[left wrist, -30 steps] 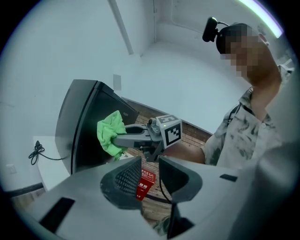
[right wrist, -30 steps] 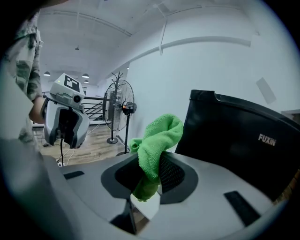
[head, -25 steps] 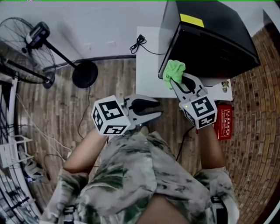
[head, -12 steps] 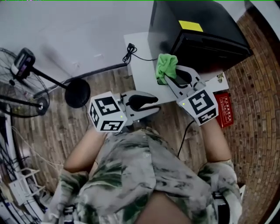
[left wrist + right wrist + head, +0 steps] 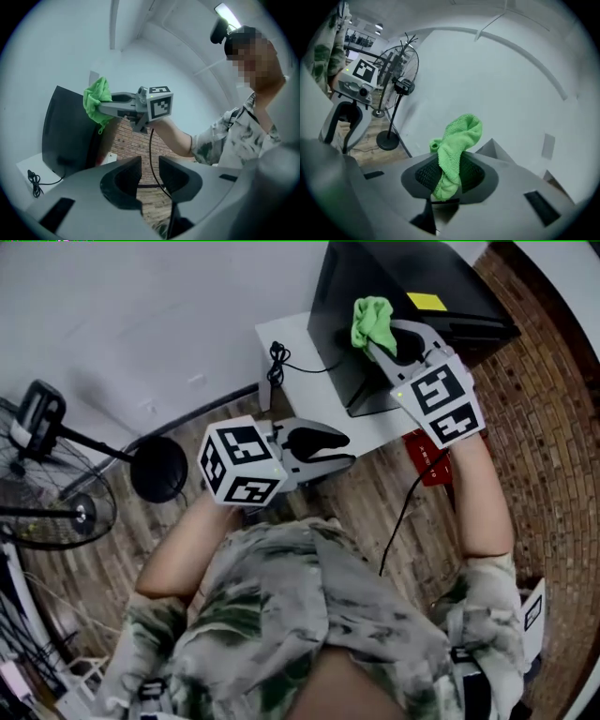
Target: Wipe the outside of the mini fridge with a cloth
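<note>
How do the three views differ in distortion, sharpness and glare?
Head view: mild wide-angle bend, even light, the black mini fridge shows little detail. Left gripper view: heavy fisheye, dark corners, a ceiling light glares. Right gripper view: same fisheye; the green cloth is crisp, the rim smeared.

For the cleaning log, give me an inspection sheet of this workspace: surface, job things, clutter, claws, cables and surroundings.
Surface: white low stand under the fridge, set on a wood-look floor.
Job's things: black mini fridge, upright; green cloth at its upper edge.
Clutter: red item on the floor beside the stand.
Grippers: right claw shut on the green cloth; left claw slightly open, nothing between its jaws, held away from the fridge.
Cables: coiled black cord on the stand; black cable hanging below the right claw.
Surroundings: pedestal fan, white wall, brick-patterned flooring.
</note>
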Tool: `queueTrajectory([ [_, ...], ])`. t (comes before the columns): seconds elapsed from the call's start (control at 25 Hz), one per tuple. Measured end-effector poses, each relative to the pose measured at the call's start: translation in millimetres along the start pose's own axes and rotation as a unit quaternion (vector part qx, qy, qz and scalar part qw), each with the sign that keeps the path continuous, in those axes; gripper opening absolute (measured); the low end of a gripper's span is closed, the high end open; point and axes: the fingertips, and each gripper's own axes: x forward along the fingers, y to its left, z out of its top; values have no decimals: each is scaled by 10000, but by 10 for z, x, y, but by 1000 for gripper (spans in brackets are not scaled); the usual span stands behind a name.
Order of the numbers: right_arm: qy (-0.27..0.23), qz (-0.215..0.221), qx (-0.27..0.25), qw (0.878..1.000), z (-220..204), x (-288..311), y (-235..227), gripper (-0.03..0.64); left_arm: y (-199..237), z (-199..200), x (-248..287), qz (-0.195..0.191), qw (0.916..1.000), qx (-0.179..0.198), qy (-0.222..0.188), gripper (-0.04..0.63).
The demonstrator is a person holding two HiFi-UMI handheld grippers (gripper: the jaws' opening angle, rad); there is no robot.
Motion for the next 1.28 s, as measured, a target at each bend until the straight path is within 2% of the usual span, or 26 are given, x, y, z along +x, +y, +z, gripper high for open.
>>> queueTrajectory([
  [0.12, 406, -457, -242, 9978, 63, 82, -158, 103, -50, 13, -137, -214, 9998, -26, -43, 126],
  [0.28, 922, -1136, -448, 9882, 33, 144, -431, 103, -136, -1, -217, -488, 9987, -50, -103, 125],
  [0.56, 1661, -1888, -727, 9651, -194, 308, -650, 103, -180, -79, -446, -573, 9983, -88, -89, 126],
  [0.92, 2121, -1950, -368, 9569, -558, 538, -530, 103, -139, -169, -720, -458, 9987, -171, -120, 125],
  [1.28, 2618, -1743, -280, 9489, -1036, 869, -139, 103, -176, -303, -852, -469, 9985, -266, -32, 126],
])
